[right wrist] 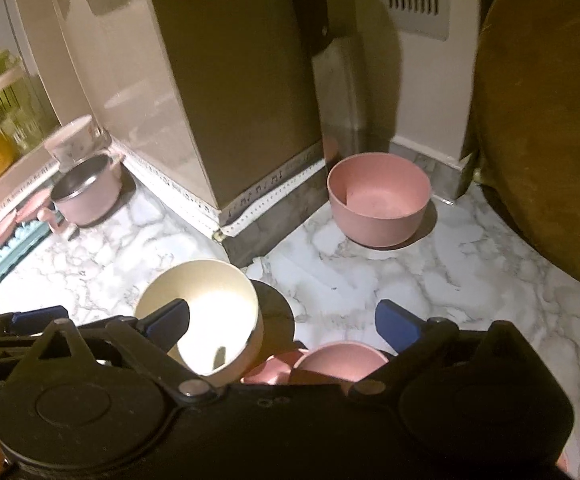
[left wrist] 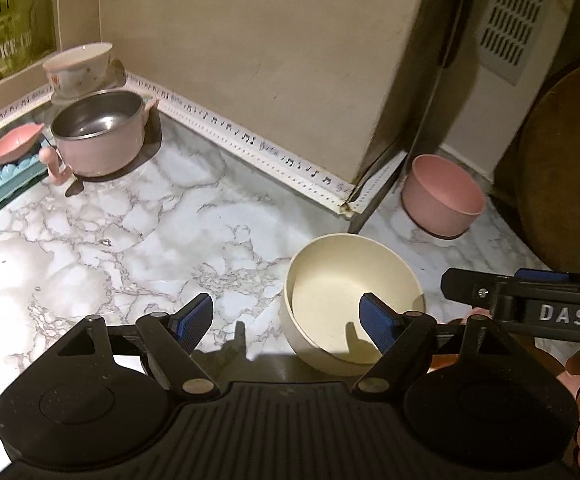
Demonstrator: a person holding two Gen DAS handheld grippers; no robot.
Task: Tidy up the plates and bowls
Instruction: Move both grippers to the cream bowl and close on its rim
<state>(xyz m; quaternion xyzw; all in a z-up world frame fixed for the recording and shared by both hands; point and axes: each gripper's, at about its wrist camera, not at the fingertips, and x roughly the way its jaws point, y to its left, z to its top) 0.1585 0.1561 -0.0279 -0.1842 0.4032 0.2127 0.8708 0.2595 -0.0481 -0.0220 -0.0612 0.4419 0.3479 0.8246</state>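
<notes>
A cream bowl point(left wrist: 349, 300) stands on the marble counter; it also shows in the right wrist view point(right wrist: 210, 312). My left gripper point(left wrist: 286, 324) is open, its right finger over the cream bowl's inside, its left finger over bare counter. My right gripper point(right wrist: 282, 326) is open above the counter, its left finger over the cream bowl. Pink dishes point(right wrist: 329, 364) lie just under it, partly hidden. A pink bowl point(right wrist: 377, 204) stands upright in the far corner, also in the left wrist view point(left wrist: 445, 196).
A steel-lined pink pot point(left wrist: 100, 136) and a floral bowl point(left wrist: 80, 66) stand far left, by a blue rack with pink dishes point(left wrist: 10, 156). A wall column juts out point(left wrist: 250, 60). A round wooden board point(right wrist: 545, 128) leans at right. A cleaver point(right wrist: 335, 92) leans behind the pink bowl.
</notes>
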